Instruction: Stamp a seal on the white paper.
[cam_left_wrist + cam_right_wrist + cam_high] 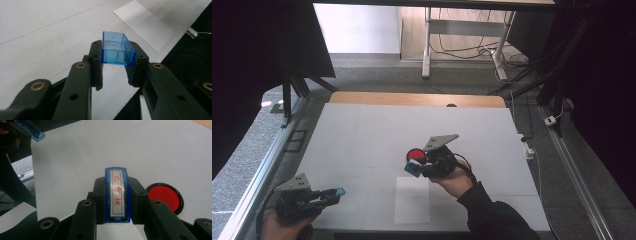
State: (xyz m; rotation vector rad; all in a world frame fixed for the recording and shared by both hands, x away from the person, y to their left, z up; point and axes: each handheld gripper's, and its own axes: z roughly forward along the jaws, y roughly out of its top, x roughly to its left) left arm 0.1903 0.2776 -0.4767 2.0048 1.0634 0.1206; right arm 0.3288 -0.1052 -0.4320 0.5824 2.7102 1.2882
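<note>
Lower left of the high view: we list the left gripper, its jaws closed on a clear blue stamp cap (hollow, open side toward the lens in the left gripper view), held above the white table.

Centre of the high view: the right gripper, jaws clamped on a blue stamp whose label with red characters faces up in the right gripper view. Just beside it on the table lies a round red ink pad with a black rim.

Lower centre of the high view: a white sheet of paper lying flat, between the two grippers.

Risks, as we judge them:
- The stamp sits narrow between the jaws; a tilted press on the ink pad could twist it in the grip or ink it unevenly.
- The sheet lies loose; it may lift with the stamp or slide and smear the print.
- The cap is pinched near its edge and could pop out.

Not legible to us: the stamp's printing face (turned away), whether the stamp touches the pad, and the label's characters in detail.
</note>
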